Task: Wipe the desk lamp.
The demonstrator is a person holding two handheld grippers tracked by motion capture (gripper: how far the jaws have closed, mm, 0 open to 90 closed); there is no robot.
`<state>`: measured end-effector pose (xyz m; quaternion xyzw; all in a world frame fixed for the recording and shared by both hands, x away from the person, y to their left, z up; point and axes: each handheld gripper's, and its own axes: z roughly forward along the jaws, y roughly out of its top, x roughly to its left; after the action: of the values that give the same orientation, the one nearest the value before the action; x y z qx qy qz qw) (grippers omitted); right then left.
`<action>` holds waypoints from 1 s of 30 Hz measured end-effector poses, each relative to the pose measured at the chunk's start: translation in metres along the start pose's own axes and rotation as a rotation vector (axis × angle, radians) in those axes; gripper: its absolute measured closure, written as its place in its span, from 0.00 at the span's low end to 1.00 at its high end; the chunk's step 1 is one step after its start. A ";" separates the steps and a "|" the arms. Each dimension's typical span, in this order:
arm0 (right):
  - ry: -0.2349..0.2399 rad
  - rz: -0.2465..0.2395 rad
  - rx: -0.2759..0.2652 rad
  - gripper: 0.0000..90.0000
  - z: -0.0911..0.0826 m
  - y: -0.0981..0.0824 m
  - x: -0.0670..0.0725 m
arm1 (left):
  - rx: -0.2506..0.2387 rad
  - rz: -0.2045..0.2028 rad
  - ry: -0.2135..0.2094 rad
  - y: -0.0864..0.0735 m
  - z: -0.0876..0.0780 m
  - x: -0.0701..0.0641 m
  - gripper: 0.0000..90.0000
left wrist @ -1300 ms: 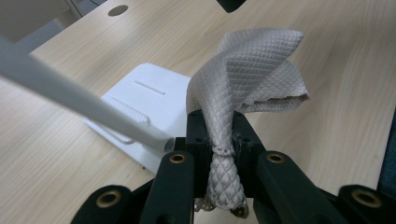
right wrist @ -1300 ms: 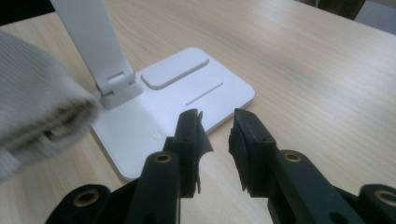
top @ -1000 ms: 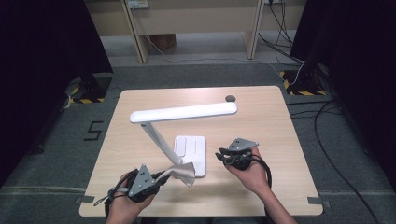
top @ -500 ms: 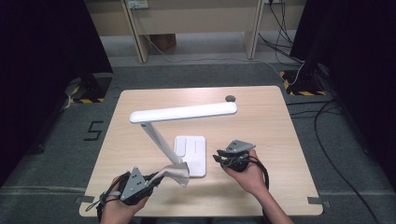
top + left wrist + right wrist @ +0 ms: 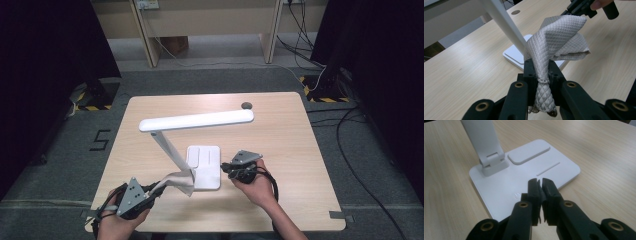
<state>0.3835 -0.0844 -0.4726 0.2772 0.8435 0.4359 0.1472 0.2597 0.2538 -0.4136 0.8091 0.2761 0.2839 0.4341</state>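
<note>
A white desk lamp stands mid-table, with a flat base (image 5: 205,167), a slanted arm (image 5: 167,147) and a long head (image 5: 195,120). My left gripper (image 5: 159,189) at the near-left edge is shut on a grey quilted cloth (image 5: 176,181), which bunches between its jaws (image 5: 541,68) and flares out (image 5: 560,33) in front of the lamp arm (image 5: 504,20). My right gripper (image 5: 226,168) sits at the base's right edge. Its jaws have just been closing and stand shut with nothing between them (image 5: 539,182), over the base's near edge (image 5: 506,195).
A small dark round hole (image 5: 246,105) lies near the table's far right edge. Bare wood stretches left and right of the lamp. Cables (image 5: 345,125) trail on the floor to the right, and desk legs (image 5: 147,35) stand behind the table.
My left gripper has drawn the cloth leftward toward the near-left corner. The right gripper has shifted left to the lamp base, and its jaws have closed.
</note>
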 end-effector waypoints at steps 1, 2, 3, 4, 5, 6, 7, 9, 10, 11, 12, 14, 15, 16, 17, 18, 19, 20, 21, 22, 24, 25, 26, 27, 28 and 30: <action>0.004 -0.005 0.001 0.98 0.003 0.001 0.002 | -0.004 -0.003 0.008 0.000 -0.003 0.002 0.90; 0.009 -0.009 0.007 0.99 0.006 0.002 0.004 | -0.008 -0.005 0.016 0.001 -0.005 0.005 0.89; 0.017 -0.020 0.011 1.00 0.009 0.003 0.006 | -0.013 -0.009 0.026 0.001 -0.008 0.007 0.90; 0.021 -0.026 0.021 1.00 0.013 0.004 0.008 | -0.016 -0.013 0.038 0.002 -0.010 0.010 0.90; 0.024 -0.035 0.025 1.00 0.017 0.005 0.009 | -0.019 -0.016 0.048 0.002 -0.011 0.012 0.90; 0.026 -0.035 0.037 1.00 0.021 0.005 0.010 | -0.021 -0.018 0.056 0.003 -0.013 0.015 0.90; 0.032 -0.035 0.040 1.00 0.025 0.005 0.011 | -0.024 -0.020 0.065 0.004 -0.014 0.017 0.90; 0.036 -0.043 0.058 1.00 0.032 0.004 0.012 | -0.033 -0.022 0.080 0.006 -0.017 0.021 0.90; 0.034 -0.051 0.067 1.00 0.035 0.003 0.012 | -0.036 -0.020 0.085 0.007 -0.018 0.023 0.90; 0.038 -0.036 0.073 1.00 0.037 0.002 0.012 | -0.039 -0.020 0.090 0.008 -0.019 0.025 0.90; 0.038 -0.034 0.077 1.00 0.039 0.002 0.011 | -0.041 -0.016 0.094 0.009 -0.019 0.026 0.90; 0.038 -0.019 0.084 1.00 0.042 0.000 0.011 | -0.048 -0.022 0.103 0.011 -0.021 0.029 0.90; 0.039 -0.028 0.084 1.00 0.043 0.000 0.010 | -0.052 -0.024 0.109 0.012 -0.021 0.031 0.90; 0.042 -0.027 0.088 1.00 0.044 -0.001 0.010 | -0.053 -0.026 0.114 0.013 -0.022 0.033 0.90; 0.038 -0.035 0.089 1.00 0.045 -0.002 0.010 | -0.053 -0.027 0.120 0.013 -0.023 0.035 0.90; 0.038 -0.023 0.100 1.00 0.046 -0.002 0.011 | -0.059 -0.029 0.127 0.014 -0.023 0.036 0.90; 0.039 -0.018 0.105 1.00 0.047 -0.003 0.012 | -0.062 -0.031 0.132 0.015 -0.023 0.038 0.90; 0.039 -0.025 0.102 1.00 0.048 -0.004 0.012 | -0.066 -0.033 0.136 0.016 -0.024 0.039 0.90; 0.041 -0.022 0.097 1.00 0.048 -0.004 0.012 | -0.068 -0.033 0.143 0.017 -0.025 0.041 0.90; 0.038 -0.014 0.102 1.00 0.048 -0.003 0.013 | -0.072 -0.035 0.149 0.018 -0.025 0.042 0.90; 0.032 -0.030 0.103 1.00 0.049 -0.003 0.013 | -0.082 -0.036 0.159 0.021 -0.027 0.045 0.90; 0.034 -0.034 0.100 1.00 0.049 -0.003 0.013 | -0.087 -0.038 0.167 0.022 -0.028 0.047 0.90; 0.033 -0.036 0.100 1.00 0.050 -0.002 0.013 | -0.094 -0.042 0.174 0.024 -0.028 0.048 0.90; 0.036 -0.034 0.102 1.00 0.050 -0.002 0.013 | -0.099 -0.045 0.180 0.025 -0.029 0.050 0.90; 0.037 -0.031 0.105 1.00 0.050 -0.002 0.013 | -0.103 -0.051 0.184 0.027 -0.029 0.052 0.90; 0.040 -0.018 0.114 1.00 0.050 -0.002 0.013 | -0.116 -0.060 0.197 0.030 -0.029 0.055 0.90</action>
<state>0.3968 -0.0450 -0.5027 0.2687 0.8721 0.3915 0.1182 0.2829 0.2938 -0.3628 0.7424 0.3245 0.3643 0.4592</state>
